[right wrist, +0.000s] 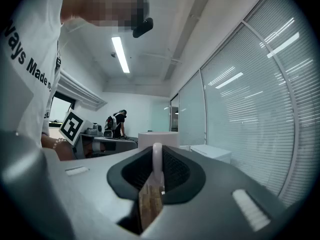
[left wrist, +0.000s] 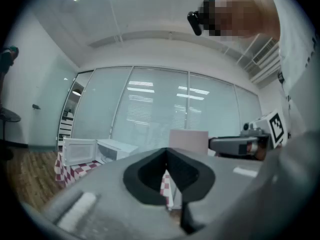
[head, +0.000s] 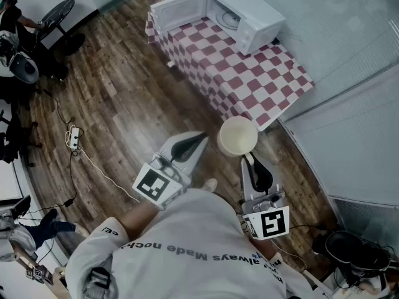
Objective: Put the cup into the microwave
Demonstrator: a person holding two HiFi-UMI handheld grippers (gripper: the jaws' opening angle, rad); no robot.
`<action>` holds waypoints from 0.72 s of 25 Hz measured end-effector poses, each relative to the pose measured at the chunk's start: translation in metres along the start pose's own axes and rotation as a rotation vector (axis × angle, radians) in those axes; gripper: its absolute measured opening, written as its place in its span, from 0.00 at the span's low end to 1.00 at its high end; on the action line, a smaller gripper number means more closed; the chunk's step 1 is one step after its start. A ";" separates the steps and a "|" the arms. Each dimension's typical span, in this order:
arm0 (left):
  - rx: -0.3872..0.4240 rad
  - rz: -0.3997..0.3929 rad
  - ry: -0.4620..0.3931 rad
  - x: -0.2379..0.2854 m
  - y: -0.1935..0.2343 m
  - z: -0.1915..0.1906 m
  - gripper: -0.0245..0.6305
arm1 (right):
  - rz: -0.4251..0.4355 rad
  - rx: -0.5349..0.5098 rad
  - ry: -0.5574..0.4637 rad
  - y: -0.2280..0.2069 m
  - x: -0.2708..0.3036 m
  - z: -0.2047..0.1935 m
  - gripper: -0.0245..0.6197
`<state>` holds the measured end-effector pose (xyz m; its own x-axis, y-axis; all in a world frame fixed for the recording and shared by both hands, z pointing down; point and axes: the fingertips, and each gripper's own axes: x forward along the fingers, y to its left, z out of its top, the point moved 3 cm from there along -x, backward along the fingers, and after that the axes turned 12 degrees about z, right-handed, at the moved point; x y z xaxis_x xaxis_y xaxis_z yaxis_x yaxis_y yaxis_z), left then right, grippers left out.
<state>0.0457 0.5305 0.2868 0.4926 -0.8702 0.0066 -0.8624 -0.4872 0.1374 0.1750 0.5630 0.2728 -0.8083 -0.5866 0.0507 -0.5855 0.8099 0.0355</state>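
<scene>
One cup (head: 237,136) hangs from right gripper (head: 249,158); shirt (head: 187,229) reads "always Made".

Wood floor (head: 118,92), glass partition walls (head: 349,104)

A table under a red-and-white checked cloth (head: 262,86) stands on dark wood-plank flooring (head: 118,98), close beside a glazed partition with slatted blinds (head: 349,55). A white power strip (head: 74,138) lies on the floor at left with a pale cable (head: 103,173) trailing from it, and a black fan (head: 59,10) stands at upper left. The right gripper view shows a lit ceiling strip light (right wrist: 120,54) and a person (right wrist: 118,123) in the background.
</scene>
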 end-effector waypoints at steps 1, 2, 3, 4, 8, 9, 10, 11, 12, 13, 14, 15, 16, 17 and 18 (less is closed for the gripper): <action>0.002 -0.001 -0.003 0.001 -0.002 0.000 0.04 | 0.000 0.003 -0.001 -0.002 -0.002 -0.001 0.10; 0.003 -0.002 -0.005 0.003 -0.005 0.000 0.04 | 0.000 0.005 -0.003 -0.004 -0.003 -0.001 0.10; 0.003 -0.001 -0.006 0.005 -0.007 0.000 0.04 | 0.001 0.009 -0.006 -0.006 -0.005 -0.002 0.10; 0.001 0.002 -0.006 0.007 -0.010 -0.001 0.04 | 0.003 0.014 -0.009 -0.008 -0.008 -0.002 0.10; -0.009 0.012 0.004 0.014 -0.022 -0.008 0.04 | 0.012 0.017 -0.016 -0.015 -0.019 -0.003 0.10; -0.008 0.016 0.008 0.015 -0.025 -0.009 0.04 | 0.014 0.013 -0.015 -0.017 -0.023 -0.003 0.10; -0.007 0.021 0.010 0.017 -0.029 -0.010 0.04 | 0.016 0.010 -0.015 -0.020 -0.026 -0.004 0.10; -0.006 0.028 0.010 0.018 -0.031 -0.011 0.04 | 0.017 0.008 -0.014 -0.023 -0.030 -0.005 0.10; -0.005 0.037 0.010 0.019 -0.033 -0.013 0.04 | 0.018 0.006 -0.014 -0.025 -0.034 -0.007 0.10; -0.006 0.046 0.009 0.019 -0.034 -0.014 0.04 | 0.017 0.004 -0.013 -0.027 -0.038 -0.008 0.10; -0.007 0.055 0.008 0.019 -0.035 -0.014 0.04 | 0.017 0.004 -0.012 -0.029 -0.042 -0.010 0.10; -0.008 0.064 0.006 0.019 -0.036 -0.015 0.04 | 0.015 0.003 -0.011 -0.030 -0.046 -0.012 0.10; -0.008 0.073 0.006 0.020 -0.036 -0.016 0.04 | 0.014 0.002 -0.010 -0.033 -0.049 -0.013 0.10; -0.008 0.080 0.006 0.022 -0.037 -0.017 0.04 | 0.012 0.002 -0.010 -0.035 -0.052 -0.013 0.10; -0.008 0.085 0.007 0.024 -0.038 -0.019 0.04 | 0.011 0.003 -0.010 -0.038 -0.054 -0.014 0.10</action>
<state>0.0925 0.5294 0.3000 0.4188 -0.9077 0.0256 -0.9002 -0.4112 0.1435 0.2415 0.5637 0.2827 -0.8155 -0.5773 0.0410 -0.5764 0.8166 0.0320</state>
